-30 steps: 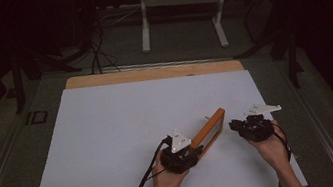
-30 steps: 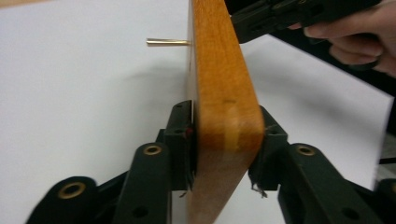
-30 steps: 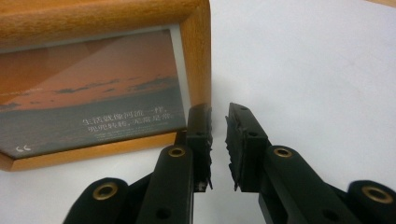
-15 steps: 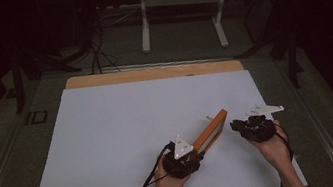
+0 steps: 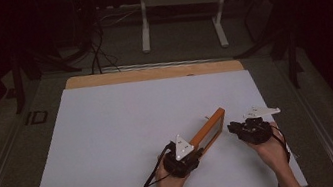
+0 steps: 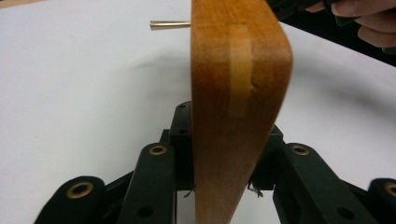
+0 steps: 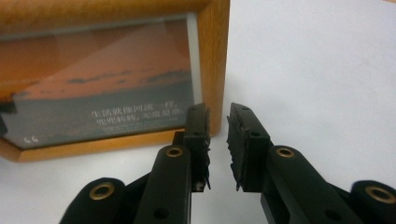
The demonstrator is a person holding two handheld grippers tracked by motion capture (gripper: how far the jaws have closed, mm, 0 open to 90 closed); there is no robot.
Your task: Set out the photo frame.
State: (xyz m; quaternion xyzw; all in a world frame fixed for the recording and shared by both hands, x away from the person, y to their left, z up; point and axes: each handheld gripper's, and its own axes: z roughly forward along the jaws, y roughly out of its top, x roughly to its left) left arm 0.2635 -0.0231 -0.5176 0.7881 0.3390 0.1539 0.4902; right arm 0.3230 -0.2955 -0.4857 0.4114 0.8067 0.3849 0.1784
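The room behind is dark, with a pale stand on the floor past the far edge; the work lies on a white sheet (image 5: 125, 130) spread over a wooden surface (image 5: 151, 72). The near right part of that sheet is where everything happens.

On the left, my left tool (image 5: 190, 156) is clamped on the near end of the frame (image 5: 210, 128), a wooden picture frame standing on its long edge and running away from me toward the right. In the left gripper view the jaws press both faces of the frame's end (image 6: 238, 93), and a thin brass peg (image 6: 170, 24) sticks out from its far side. I judge this grip firm enough to steady the frame, so I would keep it squeezed and not twist, since a tall thin thing tips easily.

To the right, my right tool (image 5: 237, 128) sits just beside the frame's glass face, jaws a little apart and holding nothing. In the right gripper view its tips (image 7: 217, 133) hover at the frame's lower corner (image 7: 212, 70), beside the printed picture (image 7: 98, 88).

To do this well, I would open the right jaws wider than the rail, slide them squarely over that corner post, and close only once both pads (image 7: 198, 135) bear on wood, not glass.
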